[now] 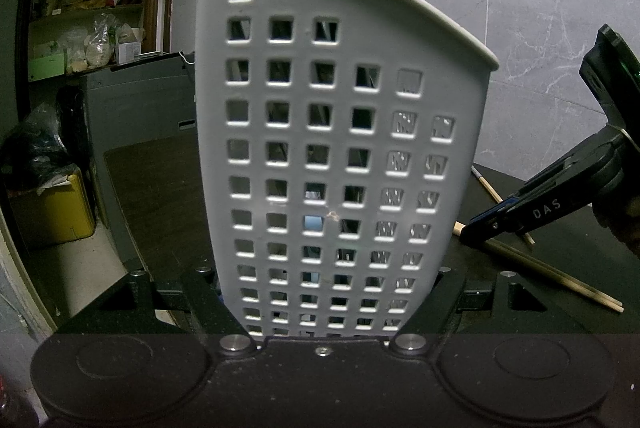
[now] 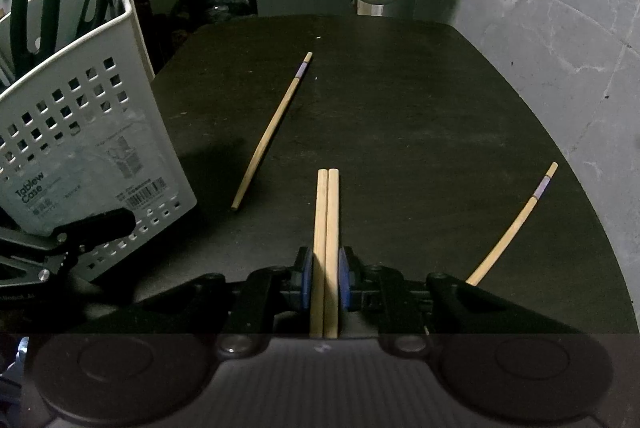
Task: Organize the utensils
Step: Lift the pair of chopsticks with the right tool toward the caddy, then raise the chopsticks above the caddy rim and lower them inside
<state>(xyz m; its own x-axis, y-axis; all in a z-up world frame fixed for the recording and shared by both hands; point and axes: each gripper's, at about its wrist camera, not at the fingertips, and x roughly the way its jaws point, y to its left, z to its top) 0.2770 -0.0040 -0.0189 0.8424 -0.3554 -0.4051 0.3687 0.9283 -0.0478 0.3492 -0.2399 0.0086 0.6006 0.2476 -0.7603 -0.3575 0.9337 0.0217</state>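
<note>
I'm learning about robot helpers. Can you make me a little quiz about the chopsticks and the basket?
1. True or false: the right gripper is shut on a pair of chopsticks.
2. How many loose chopsticks lie on the table?
A. none B. two C. five
3. Fill the gap: the left gripper holds the ____.

Key
1. True.
2. B: one near the basket, one at the right.
3. Basket; it is tilted, with scissors standing in it.
</note>
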